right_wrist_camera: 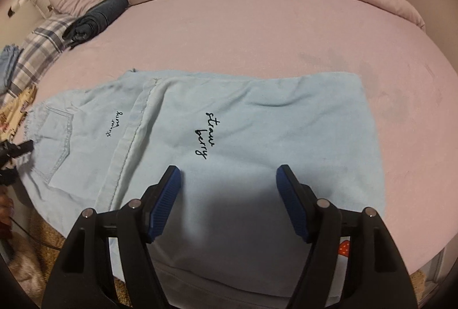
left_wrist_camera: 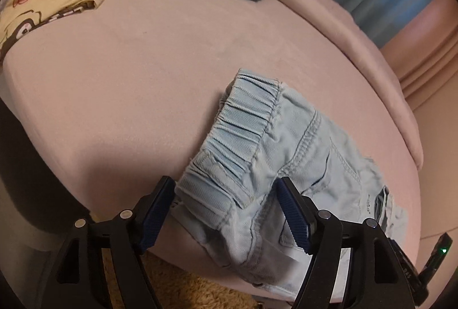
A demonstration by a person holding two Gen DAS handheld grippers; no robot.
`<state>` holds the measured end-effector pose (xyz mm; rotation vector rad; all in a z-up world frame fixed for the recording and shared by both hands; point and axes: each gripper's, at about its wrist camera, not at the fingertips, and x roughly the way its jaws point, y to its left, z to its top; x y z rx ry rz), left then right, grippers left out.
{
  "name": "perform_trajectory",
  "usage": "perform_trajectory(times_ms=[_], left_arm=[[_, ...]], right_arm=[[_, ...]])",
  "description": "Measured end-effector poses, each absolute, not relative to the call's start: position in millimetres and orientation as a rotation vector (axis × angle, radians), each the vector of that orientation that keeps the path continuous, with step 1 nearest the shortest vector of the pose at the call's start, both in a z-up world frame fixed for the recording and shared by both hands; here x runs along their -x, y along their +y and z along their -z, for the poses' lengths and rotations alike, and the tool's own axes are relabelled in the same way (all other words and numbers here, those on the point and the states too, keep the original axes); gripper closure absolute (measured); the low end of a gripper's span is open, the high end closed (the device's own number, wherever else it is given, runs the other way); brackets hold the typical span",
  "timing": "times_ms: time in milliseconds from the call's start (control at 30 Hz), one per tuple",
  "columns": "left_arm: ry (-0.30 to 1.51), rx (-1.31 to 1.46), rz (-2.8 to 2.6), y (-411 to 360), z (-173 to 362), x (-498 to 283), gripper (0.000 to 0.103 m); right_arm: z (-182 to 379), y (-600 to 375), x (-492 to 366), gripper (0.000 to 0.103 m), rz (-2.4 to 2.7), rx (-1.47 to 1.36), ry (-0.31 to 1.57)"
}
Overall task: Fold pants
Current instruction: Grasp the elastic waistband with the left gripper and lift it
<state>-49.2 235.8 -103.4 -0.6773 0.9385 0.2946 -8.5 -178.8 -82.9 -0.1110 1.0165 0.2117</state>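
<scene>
My left gripper [left_wrist_camera: 226, 188]: two black plastic fingers [left_wrist_camera: 156, 203] of angular build, each faced on its inner side with a dark blue ribbed pad [left_wrist_camera: 294, 218]. Each finger arm carries two round silver pivot pins [left_wrist_camera: 125, 213] and has a triangular cut-out in its outer link. At the near right edge of the left wrist view sits a black block bearing a small green light [left_wrist_camera: 443, 251]. My right gripper [right_wrist_camera: 228, 174]: same pattern, with black fingers [right_wrist_camera: 160, 194], blue ribbed pads [right_wrist_camera: 289, 203], paired silver pins [right_wrist_camera: 322, 203] and triangular cut-outs. In the right wrist view the black tips of the other gripper show at the left edge, with a thin dark cable [right_wrist_camera: 31, 234] below them.
</scene>
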Motion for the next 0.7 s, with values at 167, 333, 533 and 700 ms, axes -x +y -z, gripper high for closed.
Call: perform_trajectory(times_ms=[167, 333, 533, 700], left_arm=[[0.949, 0.671, -0.315, 226.7, 100.8, 51.1, 0.031], [0.879, 0.599, -0.343, 206.6, 91.9, 58.0, 0.064], [0.788, 0.570, -0.332, 191.4, 45.9, 62.9, 0.073], [0.678, 0.490, -0.190, 149.4, -7.7, 64.4, 0.076]], right_arm=[[83.9, -184.3, 7.1, 0.032, -0.212, 0.105, 1.017], [84.9, -174.2, 4.9, 0.030, -0.199, 0.134, 1.012], [80.3, -183.1, 1.0, 0.031, -0.214, 0.091, 1.020], [76.6, -193.0, -1.3, 0.033, -0.228, -0.003, 1.031]])
